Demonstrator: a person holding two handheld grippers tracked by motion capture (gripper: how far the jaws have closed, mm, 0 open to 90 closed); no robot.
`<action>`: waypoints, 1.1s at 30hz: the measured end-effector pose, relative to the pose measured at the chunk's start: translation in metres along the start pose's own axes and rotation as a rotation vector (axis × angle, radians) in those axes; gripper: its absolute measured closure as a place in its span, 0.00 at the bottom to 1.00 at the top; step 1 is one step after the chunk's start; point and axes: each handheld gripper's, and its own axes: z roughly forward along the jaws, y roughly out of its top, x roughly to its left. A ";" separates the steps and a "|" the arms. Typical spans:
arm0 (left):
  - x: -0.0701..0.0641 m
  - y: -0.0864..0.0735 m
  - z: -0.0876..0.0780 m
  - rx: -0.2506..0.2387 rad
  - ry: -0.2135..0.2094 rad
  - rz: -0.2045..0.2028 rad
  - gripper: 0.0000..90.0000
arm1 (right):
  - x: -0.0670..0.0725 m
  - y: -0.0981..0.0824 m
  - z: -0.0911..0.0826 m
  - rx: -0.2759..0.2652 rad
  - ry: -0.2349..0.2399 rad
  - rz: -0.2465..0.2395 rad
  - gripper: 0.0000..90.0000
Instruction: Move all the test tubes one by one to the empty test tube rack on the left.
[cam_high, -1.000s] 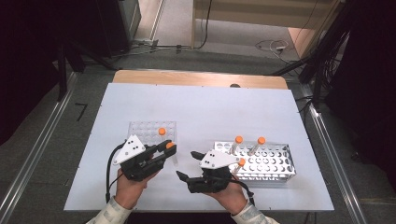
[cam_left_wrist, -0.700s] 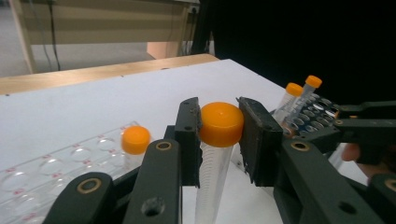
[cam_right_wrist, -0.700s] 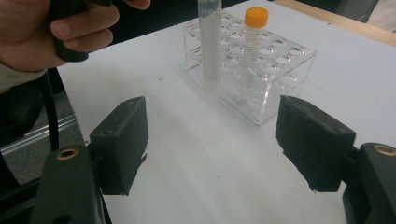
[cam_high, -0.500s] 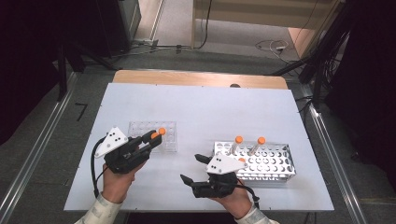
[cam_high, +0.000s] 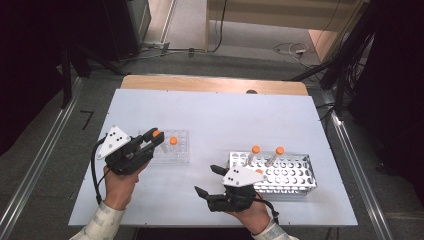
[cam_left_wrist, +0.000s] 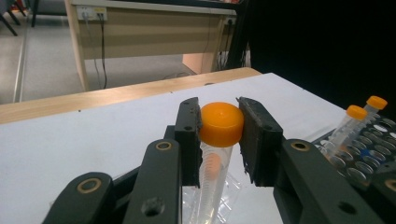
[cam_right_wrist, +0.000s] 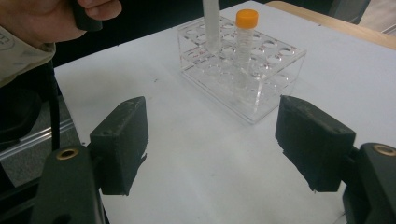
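My left gripper (cam_high: 151, 140) is shut on the orange cap of a clear tube (cam_left_wrist: 221, 123), which hangs upright between the jaws (cam_left_wrist: 219, 135). In the right gripper view that tube (cam_right_wrist: 211, 23) reaches down to the top of the clear plastic rack (cam_right_wrist: 261, 100); I cannot tell whether its tip sits in a hole. Another orange-capped tube (cam_high: 173, 141) stands in this clear rack (cam_high: 180, 152). My right gripper (cam_high: 207, 181) hovers open and holds nothing near the table's front edge, and its jaws (cam_right_wrist: 217, 140) point at the clear rack.
A white perforated rack (cam_high: 295, 175) stands at the right with two orange-capped tubes (cam_high: 255, 149) (cam_high: 279, 150) leaning in it. A wooden strip (cam_high: 210, 84) runs along the table's far edge. The left hand and sleeve (cam_right_wrist: 42, 23) lie across the right gripper view's top left.
My left gripper has moved left and a little farther from the front edge, carrying the tube to the clear rack's left end. The right gripper has stayed put.
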 end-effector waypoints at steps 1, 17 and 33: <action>0.000 0.000 0.001 0.000 0.002 0.000 0.78 | 0.000 0.000 0.000 0.000 -0.002 0.003 0.27; 0.007 -0.001 0.016 0.006 0.038 0.023 0.77 | -0.001 0.000 0.000 -0.003 -0.004 0.009 0.27; 0.004 -0.017 0.026 0.040 0.054 0.048 0.77 | -0.001 0.000 -0.001 -0.005 -0.008 0.008 0.27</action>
